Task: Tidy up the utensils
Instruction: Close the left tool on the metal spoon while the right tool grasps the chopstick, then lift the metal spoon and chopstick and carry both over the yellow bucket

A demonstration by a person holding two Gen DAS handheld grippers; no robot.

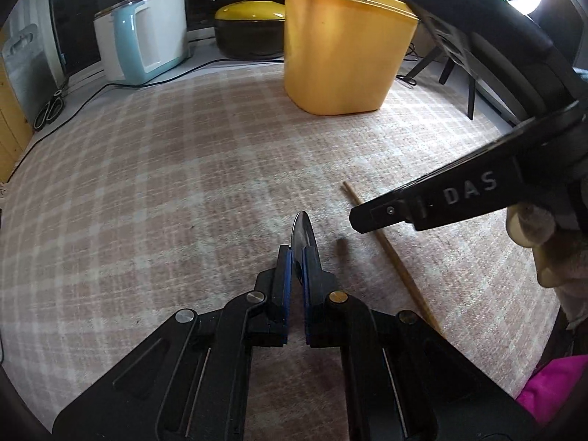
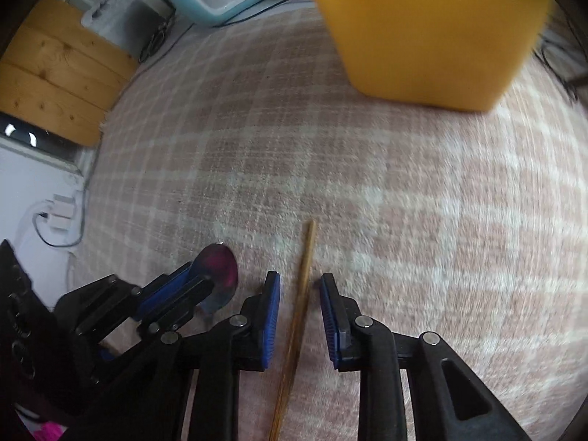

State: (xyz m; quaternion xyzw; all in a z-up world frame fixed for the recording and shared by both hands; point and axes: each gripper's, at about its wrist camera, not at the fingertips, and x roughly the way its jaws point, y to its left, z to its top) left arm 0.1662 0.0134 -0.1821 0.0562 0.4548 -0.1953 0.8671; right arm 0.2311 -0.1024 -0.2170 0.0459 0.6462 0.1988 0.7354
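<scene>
- Left claw [image 1: 297, 257] clamps a shiny metal spoon [image 1: 303, 229].
- Right claw [image 2: 299, 316] stands narrow, pads astride a thin wooden chopstick [image 2: 303, 286], not touching.
- Tall yellow plastic bin [image 1: 341, 47] stands far on the plaid-covered desk [image 1: 165, 183].

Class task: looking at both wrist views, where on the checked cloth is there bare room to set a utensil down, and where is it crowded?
Bare: the cloth between the yellow bin, the kettle and the left gripper. Crowded: by the spoon and chopstick, where both grippers meet.
</scene>
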